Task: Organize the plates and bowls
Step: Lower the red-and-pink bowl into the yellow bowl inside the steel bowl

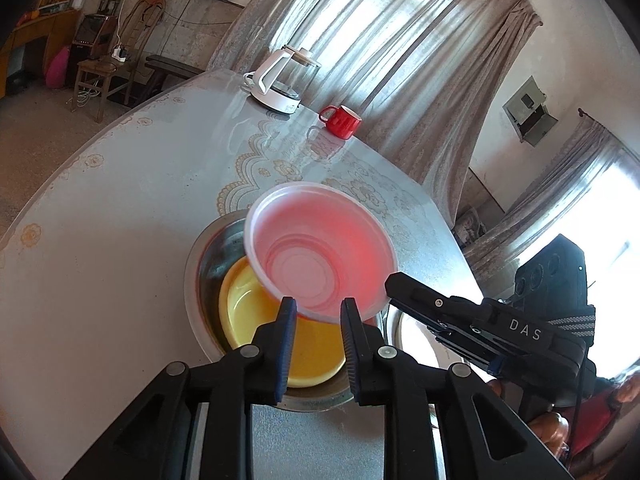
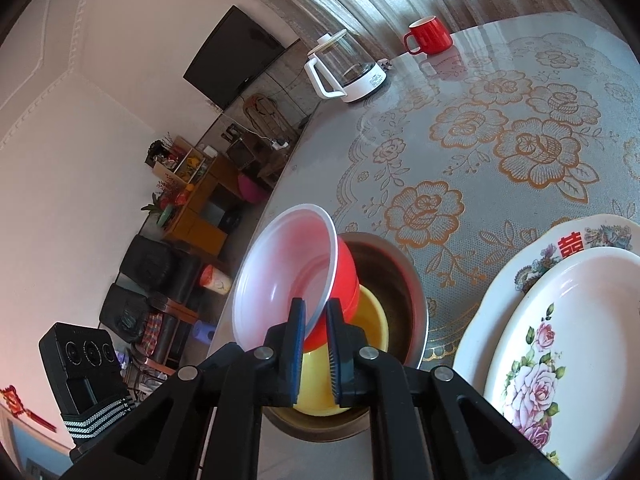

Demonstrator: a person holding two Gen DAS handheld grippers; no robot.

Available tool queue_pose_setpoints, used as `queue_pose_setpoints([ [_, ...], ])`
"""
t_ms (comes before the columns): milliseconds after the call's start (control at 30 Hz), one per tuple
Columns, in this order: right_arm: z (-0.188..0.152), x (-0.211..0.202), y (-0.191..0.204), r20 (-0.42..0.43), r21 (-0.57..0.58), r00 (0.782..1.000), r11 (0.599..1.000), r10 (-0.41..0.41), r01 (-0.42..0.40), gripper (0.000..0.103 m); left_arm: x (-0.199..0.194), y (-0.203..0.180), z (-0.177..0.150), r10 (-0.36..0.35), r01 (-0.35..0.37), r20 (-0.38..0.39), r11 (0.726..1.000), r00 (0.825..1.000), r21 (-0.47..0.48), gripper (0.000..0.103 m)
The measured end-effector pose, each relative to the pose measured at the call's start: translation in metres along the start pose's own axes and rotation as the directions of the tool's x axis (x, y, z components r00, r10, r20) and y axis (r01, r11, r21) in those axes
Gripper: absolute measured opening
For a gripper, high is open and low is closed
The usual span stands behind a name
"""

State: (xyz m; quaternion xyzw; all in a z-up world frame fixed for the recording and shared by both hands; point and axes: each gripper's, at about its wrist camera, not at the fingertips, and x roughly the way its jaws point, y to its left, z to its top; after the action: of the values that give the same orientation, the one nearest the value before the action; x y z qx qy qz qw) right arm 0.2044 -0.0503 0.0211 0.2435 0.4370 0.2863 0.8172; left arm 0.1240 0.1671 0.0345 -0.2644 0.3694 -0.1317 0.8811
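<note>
Plastic everywhere at the centre of the action: a thin, glossy red bowl with a white interior [image 2: 292, 276] hangs tilted above a smooth yellow plastic bowl [image 2: 372, 316], which sits nested inside a dull stainless-steel basin [image 2: 404, 280]; the basin rests on a glass-topped table with a lace-patterned gold floral cloth [image 2: 480, 148]. The right gripper [image 2: 316, 316] has its jaws narrowed onto the red bowl's thin white rim, ribbed blue pads [image 2: 298, 320] pressing it from either side; only the right wrist view shows the bowl's red outer wall, and only it shows two stacked oval ceramic plates with pink rose prints [image 2: 560, 340] just beside the basin. The left wrist view looks straight into the bowl's pink-glowing, ringed interior [image 1: 316, 252] and catches the right gripper [image 1: 394, 284] reaching in from the side at the rim; the left gripper [image 1: 318, 312] stands partly open, its fingers either side of the bowl's near edge; whether they touch it, I cannot tell. Far across the table, both views show a glass kettle on a white base [image 1: 280, 80] and a glossy red ceramic mug [image 1: 342, 120], well apart from the basin.
</note>
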Motion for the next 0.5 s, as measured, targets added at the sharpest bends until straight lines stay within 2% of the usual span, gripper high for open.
queue_pose_setpoints([
  [167,-0.010,0.003,0.004,-0.023,-0.010,1.000,1.000,0.001,-0.002,0.008,-0.007,0.000,-0.004,0.015,-0.015,0.011,1.000,1.000,-0.004,0.022],
  [300,-0.016,0.007,-0.004,-0.041,0.022,0.999,1.000,-0.002,0.003,0.008,-0.010,0.004,-0.006,0.036,-0.036,0.023,0.999,0.999,-0.016,0.030],
  [500,-0.021,0.009,-0.007,-0.048,0.029,0.998,0.999,-0.036,0.037,0.008,-0.006,0.010,-0.011,0.083,-0.083,0.014,0.996,0.996,-0.026,0.037],
])
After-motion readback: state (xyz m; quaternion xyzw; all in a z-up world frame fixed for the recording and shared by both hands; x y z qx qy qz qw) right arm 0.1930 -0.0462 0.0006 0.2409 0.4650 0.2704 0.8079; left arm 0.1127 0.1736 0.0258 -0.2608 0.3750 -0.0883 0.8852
